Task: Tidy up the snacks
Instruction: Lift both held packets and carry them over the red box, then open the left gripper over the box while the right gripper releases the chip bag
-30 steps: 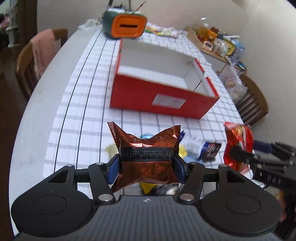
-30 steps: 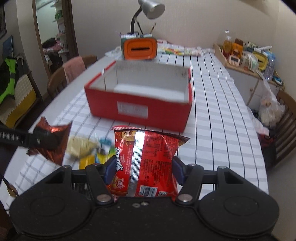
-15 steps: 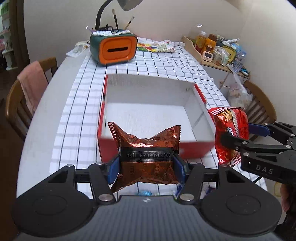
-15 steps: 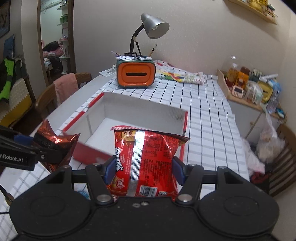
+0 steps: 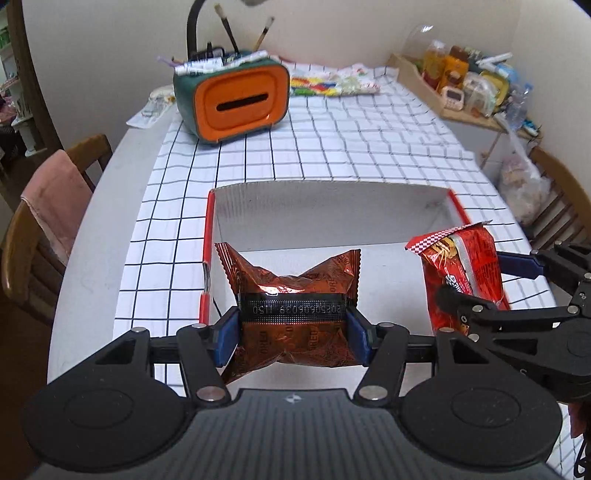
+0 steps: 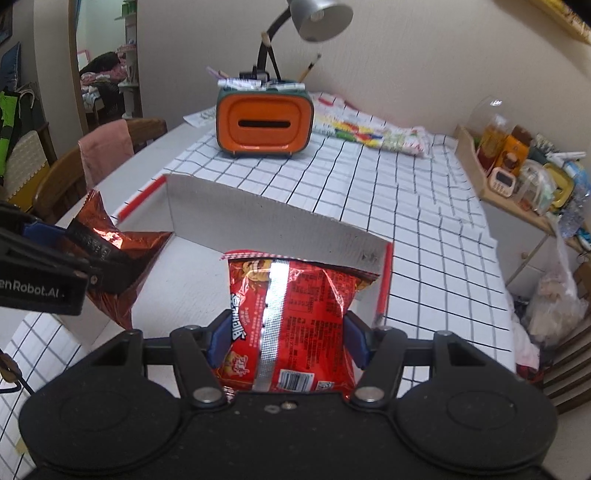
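The left hand-held gripper (image 5: 291, 330) is clamped on a copper-brown foil snack packet (image 5: 291, 295), its blue pads pressing the packet's two sides, with the crimped top edges flaring up ahead of the fingers. The right hand-held gripper (image 6: 286, 341) is clamped the same way on a red snack bag (image 6: 288, 321), which stands upright between its pads with a silver seam running down the middle and a barcode at the bottom. Both packets hang over the open red cardboard box (image 5: 436, 206) with white inner walls; the box floor lies directly ahead of and below each hand-held gripper, the far wall beyond it. In the left wrist view the right hand-held gripper (image 5: 476, 288) with its red bag (image 5: 461, 273) is just to the right of the left one, by the box's right wall; in the right wrist view the left hand-held gripper (image 6: 92, 251) and its foil packet (image 6: 107, 236) sit to the left, over the box's left wall. The box rests on a bench (image 5: 332, 147) covered with a white cloth with a black grid. Farther ahead on the bench stands an orange-fronted tissue holder (image 5: 240, 101) with brushes and pens in its top and a desk lamp (image 6: 317, 14) rising behind it
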`<state>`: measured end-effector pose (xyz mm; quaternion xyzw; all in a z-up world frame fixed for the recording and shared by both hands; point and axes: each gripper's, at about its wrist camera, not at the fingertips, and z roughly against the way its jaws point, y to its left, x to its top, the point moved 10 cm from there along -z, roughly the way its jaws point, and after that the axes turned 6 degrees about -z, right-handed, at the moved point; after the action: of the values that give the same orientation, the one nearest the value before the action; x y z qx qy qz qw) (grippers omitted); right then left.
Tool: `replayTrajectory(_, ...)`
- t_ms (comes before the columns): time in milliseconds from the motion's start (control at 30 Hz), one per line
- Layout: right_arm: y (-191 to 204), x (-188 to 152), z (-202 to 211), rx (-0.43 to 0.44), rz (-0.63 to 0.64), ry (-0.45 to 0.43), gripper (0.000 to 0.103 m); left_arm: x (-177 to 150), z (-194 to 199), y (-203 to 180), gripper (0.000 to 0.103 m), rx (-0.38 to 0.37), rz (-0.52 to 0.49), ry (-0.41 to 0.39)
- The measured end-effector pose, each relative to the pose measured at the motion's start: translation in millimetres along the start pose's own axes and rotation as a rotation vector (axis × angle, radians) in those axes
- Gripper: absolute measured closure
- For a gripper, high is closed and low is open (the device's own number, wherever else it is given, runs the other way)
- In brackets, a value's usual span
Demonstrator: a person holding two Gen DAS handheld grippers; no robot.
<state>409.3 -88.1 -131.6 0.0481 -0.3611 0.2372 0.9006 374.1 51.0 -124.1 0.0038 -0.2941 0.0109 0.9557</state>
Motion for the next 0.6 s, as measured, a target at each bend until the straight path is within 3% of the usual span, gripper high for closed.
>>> replayTrajectory(433,17,-13,-76,0.054,0.079,0.205,0.042,-11,-70,5,0.044,0.004,-0.01,0.225)
replayTrajectory(600,19,-23,-86,0.038,0.121,0.247,0.042,-15,-76,-3,0.043,0.021,-0.084,0.249)
